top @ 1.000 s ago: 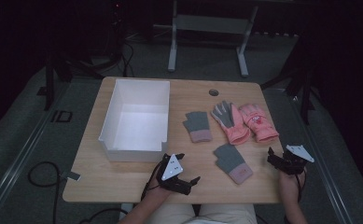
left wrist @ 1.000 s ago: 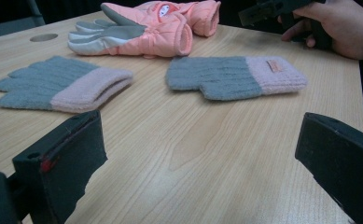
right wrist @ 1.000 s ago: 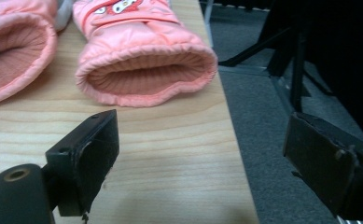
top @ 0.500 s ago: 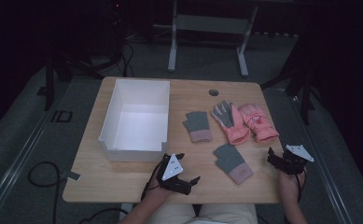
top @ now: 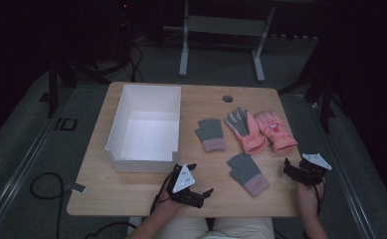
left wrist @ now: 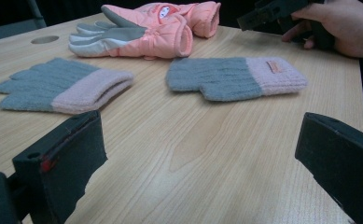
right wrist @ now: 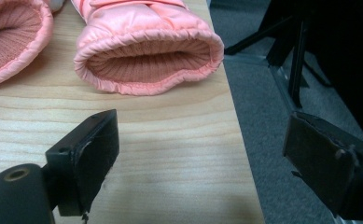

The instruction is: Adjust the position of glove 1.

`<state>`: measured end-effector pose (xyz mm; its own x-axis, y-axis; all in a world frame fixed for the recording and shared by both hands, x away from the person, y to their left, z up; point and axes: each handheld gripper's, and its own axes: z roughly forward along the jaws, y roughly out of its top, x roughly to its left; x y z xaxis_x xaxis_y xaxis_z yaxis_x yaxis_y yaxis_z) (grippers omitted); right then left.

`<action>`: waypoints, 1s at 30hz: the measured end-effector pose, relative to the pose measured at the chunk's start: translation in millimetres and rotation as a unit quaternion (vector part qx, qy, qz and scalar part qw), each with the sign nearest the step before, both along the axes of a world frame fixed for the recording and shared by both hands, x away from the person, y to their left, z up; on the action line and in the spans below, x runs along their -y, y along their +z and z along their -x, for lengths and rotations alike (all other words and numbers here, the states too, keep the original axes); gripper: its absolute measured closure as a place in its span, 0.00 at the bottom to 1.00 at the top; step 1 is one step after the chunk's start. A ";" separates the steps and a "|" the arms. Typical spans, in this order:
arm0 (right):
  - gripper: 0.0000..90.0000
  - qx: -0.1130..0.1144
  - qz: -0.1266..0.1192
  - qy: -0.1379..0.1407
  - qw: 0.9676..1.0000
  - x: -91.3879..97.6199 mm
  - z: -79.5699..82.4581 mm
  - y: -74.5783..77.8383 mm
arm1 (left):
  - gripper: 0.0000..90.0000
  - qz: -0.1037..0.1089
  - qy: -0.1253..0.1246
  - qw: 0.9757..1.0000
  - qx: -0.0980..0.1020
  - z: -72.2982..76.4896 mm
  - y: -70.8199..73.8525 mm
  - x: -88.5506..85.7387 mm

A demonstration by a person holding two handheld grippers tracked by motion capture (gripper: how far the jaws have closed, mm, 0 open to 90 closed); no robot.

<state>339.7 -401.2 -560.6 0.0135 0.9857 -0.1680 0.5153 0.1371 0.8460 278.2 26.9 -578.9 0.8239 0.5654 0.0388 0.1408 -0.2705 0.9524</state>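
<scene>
At the near edge of the table (top: 131,194), both grippers rest wide open, holding nothing. Right gripper (top: 300,172) sits at the near-right corner; the pink ski glove (right wrist: 146,46) lies just beyond its jaws, cuff opening facing it, long axis running away toward far-left. Left gripper (top: 193,191) is nearer the grey knit glove (left wrist: 235,77), which lies just to its right, pink cuff to the near-right w/ a small tab, writing too small to read. White box (top: 144,127) stands at far left, nothing in it.
</scene>
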 end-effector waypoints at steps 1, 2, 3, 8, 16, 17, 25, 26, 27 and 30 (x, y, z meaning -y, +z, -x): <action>0.12 -0.005 -0.005 -0.001 1.000 -1.3 0.5 1.7 | 0.01 0.000 0.000 1.000 0.000 0.1 0.0 0.2; 0.12 -0.005 -0.005 -0.001 1.000 -1.3 0.5 1.7 | 0.01 -0.001 0.000 1.000 0.000 0.1 0.0 0.3; 0.12 -0.010 -0.005 -0.002 1.000 -3.7 1.0 4.9 | 0.01 0.000 -0.001 1.000 0.001 0.3 -0.1 0.4; 0.12 0.006 -0.013 0.004 1.000 -9.3 1.6 18.0 | 0.01 -0.001 -0.002 1.000 -0.001 -0.2 0.1 0.0; 0.12 0.026 -0.017 0.013 0.999 -24.4 -8.8 42.3 | 0.01 0.004 -0.003 1.000 -0.001 -0.2 -0.1 -0.4; 0.12 0.031 -0.008 0.013 0.999 -30.2 -12.5 46.8 | 0.01 0.004 -0.004 1.000 -0.003 -0.4 -0.1 -0.4; 0.15 -0.007 -0.049 0.059 0.997 -51.5 -30.5 55.8 | 0.01 0.002 -0.004 1.000 -0.003 -0.1 0.0 0.0; 0.15 -0.007 -0.049 0.059 0.997 -51.5 -30.5 55.8 | 0.01 0.003 -0.004 1.000 -0.002 0.0 -0.1 -0.1; 0.14 -0.001 -0.058 0.056 0.997 -57.4 -32.3 58.3 | 0.01 0.004 -0.004 1.000 -0.003 -0.2 -0.1 -0.2; 0.14 0.008 -0.066 0.055 0.996 -67.2 -34.4 62.6 | 0.01 0.002 -0.005 1.000 -0.004 -0.3 0.0 0.0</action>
